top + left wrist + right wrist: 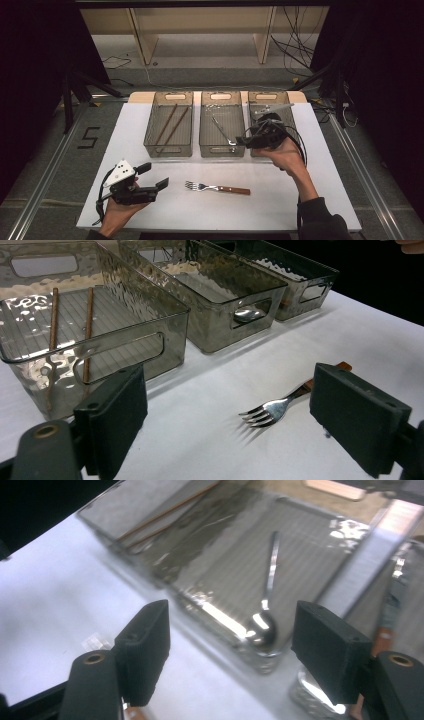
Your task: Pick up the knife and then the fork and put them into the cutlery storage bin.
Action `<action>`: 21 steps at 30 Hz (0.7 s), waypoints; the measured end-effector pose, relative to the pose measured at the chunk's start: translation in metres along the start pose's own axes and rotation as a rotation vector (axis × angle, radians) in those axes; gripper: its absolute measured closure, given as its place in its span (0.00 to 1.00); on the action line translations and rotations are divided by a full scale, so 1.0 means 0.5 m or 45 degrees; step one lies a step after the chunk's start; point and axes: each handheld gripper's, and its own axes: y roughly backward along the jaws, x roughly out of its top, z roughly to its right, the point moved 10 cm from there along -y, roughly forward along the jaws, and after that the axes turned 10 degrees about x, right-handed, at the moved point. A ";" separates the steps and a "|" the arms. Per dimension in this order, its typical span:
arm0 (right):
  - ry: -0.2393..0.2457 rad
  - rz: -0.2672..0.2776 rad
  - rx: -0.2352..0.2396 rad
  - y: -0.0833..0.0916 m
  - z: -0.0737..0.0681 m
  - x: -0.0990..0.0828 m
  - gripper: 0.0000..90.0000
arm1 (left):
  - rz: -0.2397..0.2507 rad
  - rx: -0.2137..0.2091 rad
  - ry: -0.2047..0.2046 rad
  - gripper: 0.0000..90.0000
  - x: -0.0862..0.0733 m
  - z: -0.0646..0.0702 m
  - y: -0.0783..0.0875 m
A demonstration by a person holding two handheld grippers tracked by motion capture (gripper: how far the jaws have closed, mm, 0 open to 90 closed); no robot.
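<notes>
We see three clear bins in a row at the far side of the white bench (150, 200), and each one seems to be for one kind of thing. The left bin (169, 124) has two chopsticks (170, 125) lying side by side. The middle bin (222, 125) has a spoon (222, 131). The right bin (272, 117) sits under our right gripper (250, 137), and in the right gripper view we see something with a brown handle (385, 630) in it.

Our left gripper (157, 177) rests low at the near left. Its jaws are apart, with nothing in them, and they point at the fork (216, 188). The fork lies flat on the bench near the middle, prongs to the left, well apart from the bins. We think it lies there because it is not sorted yet.

Our right gripper is up over the near end of the right bin. Its jaws are wide apart and hold nothing. We think it just let something go there.
</notes>
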 end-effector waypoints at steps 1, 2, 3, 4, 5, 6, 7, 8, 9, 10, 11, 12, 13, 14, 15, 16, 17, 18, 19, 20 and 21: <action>0.005 -0.005 0.008 -0.002 -0.007 -0.002 0.35 | -0.001 -0.001 0.001 0.17 0.000 0.000 0.000; 0.020 -0.012 0.020 -0.005 -0.016 -0.006 0.35 | 0.002 0.000 0.002 0.17 0.000 0.000 0.000; 0.026 -0.022 0.033 -0.009 -0.025 -0.010 0.35 | 0.002 0.000 0.002 0.17 0.000 0.000 0.000; 0.041 -0.035 0.044 -0.014 -0.034 -0.015 0.35 | 0.003 0.000 0.002 0.17 0.001 0.000 0.000; 0.048 -0.045 0.054 -0.018 -0.041 -0.020 0.34 | 0.003 0.000 0.001 0.17 0.001 0.000 0.000; 0.051 -0.053 0.061 -0.021 -0.046 -0.023 0.34 | 0.003 0.000 0.001 0.17 0.001 0.000 0.000; 0.058 -0.064 0.070 -0.026 -0.053 -0.029 0.33 | 0.003 -0.002 -0.001 0.17 0.001 0.000 0.000; 0.070 -0.079 0.076 -0.031 -0.059 -0.036 0.33 | 0.003 -0.001 -0.002 0.17 0.001 0.000 0.000; 0.071 -0.089 0.082 -0.035 -0.064 -0.042 0.33 | 0.004 -0.002 -0.001 0.17 0.001 0.000 0.000; 0.077 -0.095 0.089 -0.039 -0.068 -0.048 0.33 | 0.005 -0.002 -0.001 0.17 0.001 0.000 0.000; 0.078 -0.106 0.101 -0.043 -0.073 -0.054 0.32 | 0.005 -0.003 -0.001 0.17 0.001 0.000 0.001; 0.082 -0.120 0.111 -0.048 -0.077 -0.061 0.32 | 0.004 -0.002 -0.002 0.17 0.001 0.000 0.001; 0.082 -0.133 0.116 -0.052 -0.081 -0.067 0.32 | 0.006 -0.003 -0.003 0.17 0.001 0.000 0.001; 0.093 -0.142 0.126 -0.056 -0.085 -0.073 0.32 | 0.007 -0.003 -0.003 0.17 0.001 0.001 0.001; 0.093 -0.150 0.134 -0.059 -0.088 -0.077 0.32 | 0.009 -0.004 -0.003 0.17 0.001 0.001 0.001; 0.094 -0.157 0.144 -0.063 -0.092 -0.083 0.32 | 0.009 -0.005 -0.004 0.17 0.002 0.002 0.001; 0.096 -0.163 0.149 -0.067 -0.094 -0.087 0.32 | 0.009 -0.005 -0.003 0.17 0.002 0.002 0.000; 0.104 -0.182 0.153 -0.071 -0.097 -0.091 0.32 | 0.009 -0.007 -0.004 0.17 0.002 0.003 0.000; 0.111 -0.195 0.153 -0.074 -0.099 -0.095 0.32 | 0.009 -0.008 -0.007 0.17 0.002 0.003 0.000; 0.112 -0.199 0.155 -0.077 -0.101 -0.097 0.32 | 0.009 -0.008 -0.006 0.17 0.002 0.003 0.001; 0.119 -0.202 0.166 -0.080 -0.104 -0.099 0.32 | 0.010 -0.008 -0.004 0.17 0.002 0.003 0.001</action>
